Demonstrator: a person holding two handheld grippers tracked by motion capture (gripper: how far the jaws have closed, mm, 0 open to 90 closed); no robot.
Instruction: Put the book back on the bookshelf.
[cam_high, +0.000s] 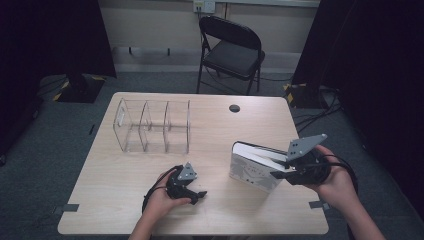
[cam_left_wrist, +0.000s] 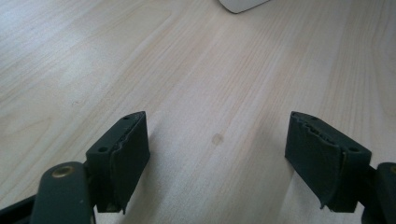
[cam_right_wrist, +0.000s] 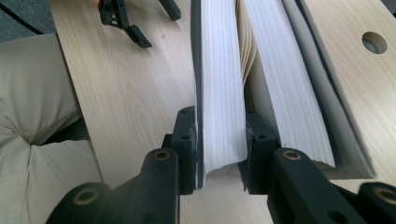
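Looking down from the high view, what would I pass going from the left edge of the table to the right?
Clear three-compartment organizer → left gripper, open above the bare table → small dark round hole in the tabletop → white book standing on the table → right gripper, shut on part of the book's pages.

A pale wooden table (cam_high: 215, 125) carries a clear divided organizer (cam_high: 152, 126) and a standing book (cam_high: 255, 167).

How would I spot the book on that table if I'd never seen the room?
Start at the pale wooden table and look to its near right part. There the book stands on edge, white-covered, thick, its pages pinched by the right gripper. The see-through divided organiser at far left is empty.
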